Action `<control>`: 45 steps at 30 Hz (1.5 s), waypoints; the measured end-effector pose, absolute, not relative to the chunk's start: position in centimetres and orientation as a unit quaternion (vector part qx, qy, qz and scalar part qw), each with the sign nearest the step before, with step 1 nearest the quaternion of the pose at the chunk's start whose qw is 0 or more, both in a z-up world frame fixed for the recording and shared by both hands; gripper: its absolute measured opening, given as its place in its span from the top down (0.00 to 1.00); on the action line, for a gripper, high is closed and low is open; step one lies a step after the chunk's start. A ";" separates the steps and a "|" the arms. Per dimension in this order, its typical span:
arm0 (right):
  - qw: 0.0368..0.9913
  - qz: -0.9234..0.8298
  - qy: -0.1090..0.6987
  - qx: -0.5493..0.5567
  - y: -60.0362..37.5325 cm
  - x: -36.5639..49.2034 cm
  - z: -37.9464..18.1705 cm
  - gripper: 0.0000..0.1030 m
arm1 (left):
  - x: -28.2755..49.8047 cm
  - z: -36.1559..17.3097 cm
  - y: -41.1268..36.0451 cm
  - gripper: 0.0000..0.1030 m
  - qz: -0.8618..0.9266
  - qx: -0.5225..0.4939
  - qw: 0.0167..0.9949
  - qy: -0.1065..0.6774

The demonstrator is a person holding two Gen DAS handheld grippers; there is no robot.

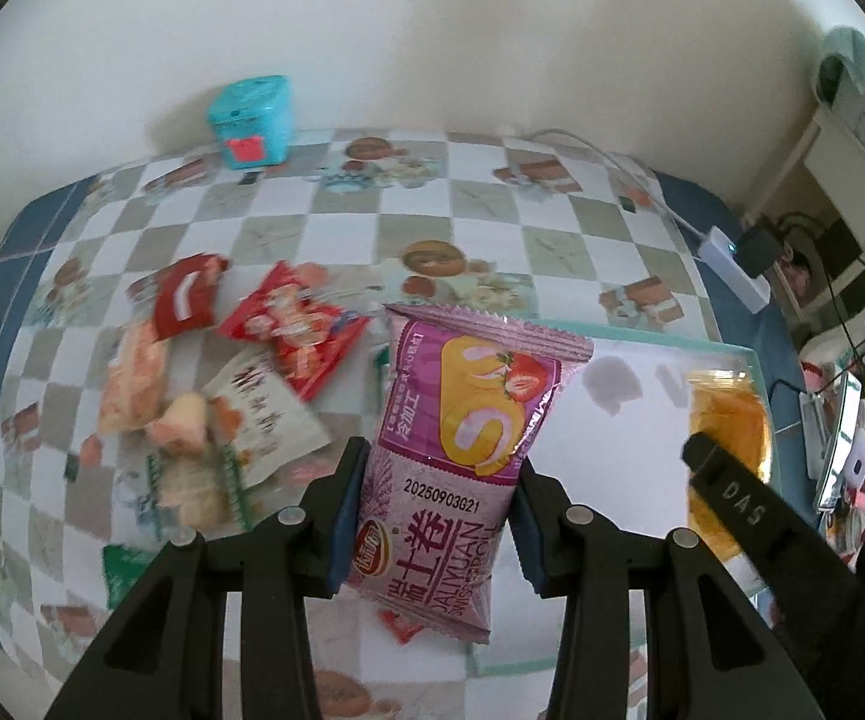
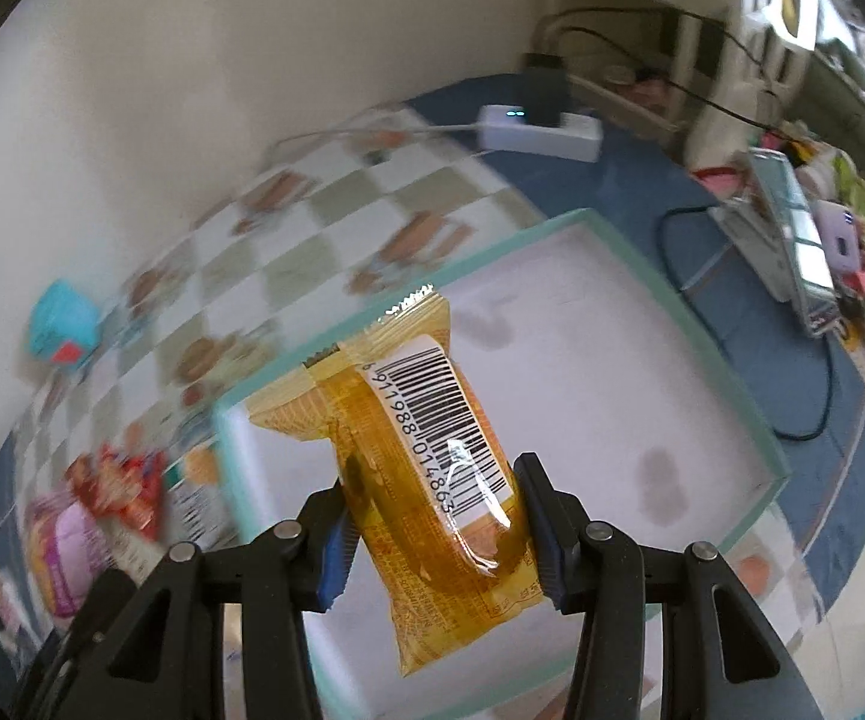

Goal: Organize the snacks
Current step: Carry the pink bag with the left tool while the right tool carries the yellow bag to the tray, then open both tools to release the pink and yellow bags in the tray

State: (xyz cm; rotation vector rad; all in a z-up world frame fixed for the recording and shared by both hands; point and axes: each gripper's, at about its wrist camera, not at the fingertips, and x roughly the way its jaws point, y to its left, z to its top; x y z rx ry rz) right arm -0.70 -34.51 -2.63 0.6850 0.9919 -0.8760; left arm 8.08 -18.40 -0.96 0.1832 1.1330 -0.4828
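My left gripper (image 1: 438, 510) is shut on a purple Swiss roll packet (image 1: 462, 438), held above the left edge of a white tray with a teal rim (image 1: 660, 341). My right gripper (image 2: 432, 516) is shut on an orange snack packet (image 2: 426, 468) with a barcode label, hanging over the same tray (image 2: 588, 222), whose white floor is bare. In the left wrist view the orange packet (image 1: 729, 420) and a black finger (image 1: 732, 486) of the right gripper show at the tray's right side. In the right wrist view the purple packet (image 2: 69, 546) appears blurred at the lower left.
Several loose snack packets (image 1: 288, 330) lie on the checkered tablecloth left of the tray. A teal box (image 1: 252, 120) stands at the back by the wall. A white power strip (image 1: 732, 270) with cables sits at the right, beyond it a cluttered shelf (image 2: 792, 240).
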 end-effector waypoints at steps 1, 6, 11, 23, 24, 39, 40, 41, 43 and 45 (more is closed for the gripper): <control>0.730 -0.408 0.450 0.313 -35.4 -1.0 -2.9 0.50 | 8.2 -1.2 -19.0 0.56 -0.230 0.088 0.811 0.531; 0.707 -0.451 0.444 0.316 -38.8 -2.8 -3.4 0.50 | 8.0 -2.8 -22.8 0.56 -0.249 0.111 0.801 0.533; 0.685 -0.480 0.445 0.321 -41.2 -4.2 -4.4 0.50 | 7.6 -4.2 -26.0 0.56 -0.270 0.132 0.791 0.532; 0.674 -0.482 0.454 0.328 -41.9 -4.5 -5.6 0.49 | 7.3 -6.0 -28.7 0.56 -0.281 0.148 0.786 0.531; 0.675 -0.482 0.453 0.326 -41.9 -4.5 -5.5 0.49 | 7.2 -6.0 -28.7 0.55 -0.281 0.148 0.786 0.530; 0.678 -0.468 0.467 0.321 -41.4 -3.8 -5.5 0.42 | 8.7 -5.1 -26.5 0.32 -0.243 0.130 0.794 0.541; 0.679 -0.466 0.468 0.320 -41.3 -3.7 -5.5 0.41 | 8.8 -5.1 -26.4 0.32 -0.241 0.130 0.794 0.543; 0.681 -0.462 0.469 0.321 -41.3 -3.6 -5.5 0.38 | 8.8 -5.2 -26.3 0.29 -0.238 0.130 0.794 0.545; 0.686 -0.459 0.465 0.320 -41.1 -3.4 -5.4 0.17 | 9.0 -5.4 -26.1 0.10 -0.227 0.133 0.794 0.547; 0.688 -0.461 0.464 0.313 -40.9 -3.3 -5.3 0.13 | 9.2 -5.5 -25.8 0.05 -0.218 0.131 0.798 0.547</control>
